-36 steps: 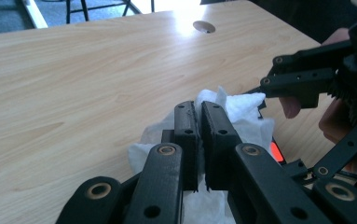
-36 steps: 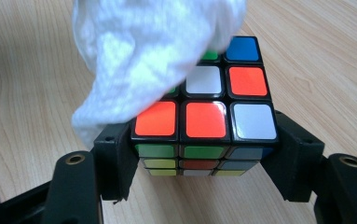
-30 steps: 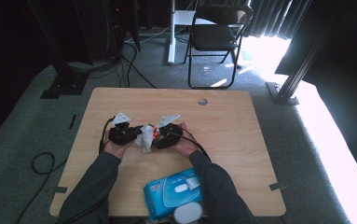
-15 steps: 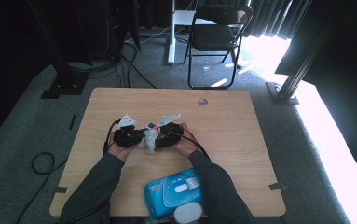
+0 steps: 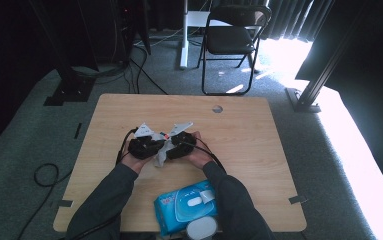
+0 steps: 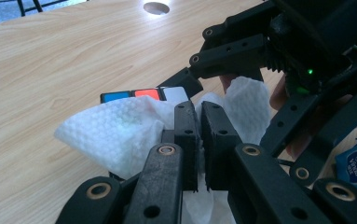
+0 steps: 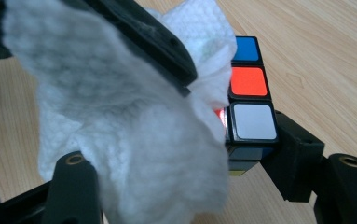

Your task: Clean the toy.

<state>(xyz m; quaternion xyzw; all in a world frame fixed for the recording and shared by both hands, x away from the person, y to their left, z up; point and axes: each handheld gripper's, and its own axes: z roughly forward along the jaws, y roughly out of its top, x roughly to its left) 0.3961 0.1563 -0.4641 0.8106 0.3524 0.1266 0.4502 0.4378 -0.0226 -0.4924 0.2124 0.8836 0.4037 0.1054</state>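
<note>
**Left gripper wiping a puzzle cube held by the right: mid-clean**

Left gripper [image 5: 148,146]: jaws clamped together on a white wet wipe [image 6: 120,135], which bunches out to both sides of them. In the left gripper view the wipe drapes over the near side of the cube.

Right gripper [image 5: 181,145]: jaws set part-way apart, grasping a colour puzzle cube [image 7: 248,100] between them. In the right gripper view one jaw sits against the cube's right flank; the other is mostly hidden behind the wipe.

Cube, location: held just above the wooden table [image 5: 259,150], at its middle, between the two grippers. A row of blue, red and white tiles shows; the rest is covered by the wipe.

Step in hand, as judged: rubbing the cube's faces with the wipe while the other gripper steadies it.

Next move, as judged: drag the wipe across a covered face, or turn the cube to present an unwiped side. It calls for a firm hold on the cube so it does not twist out, and for keeping the wipe pinched.

Containers: one blue pack of wet wipes [image 5: 184,207] at the near edge of the table, flat, with a white lid flap; its contents cannot be seen.
</note>
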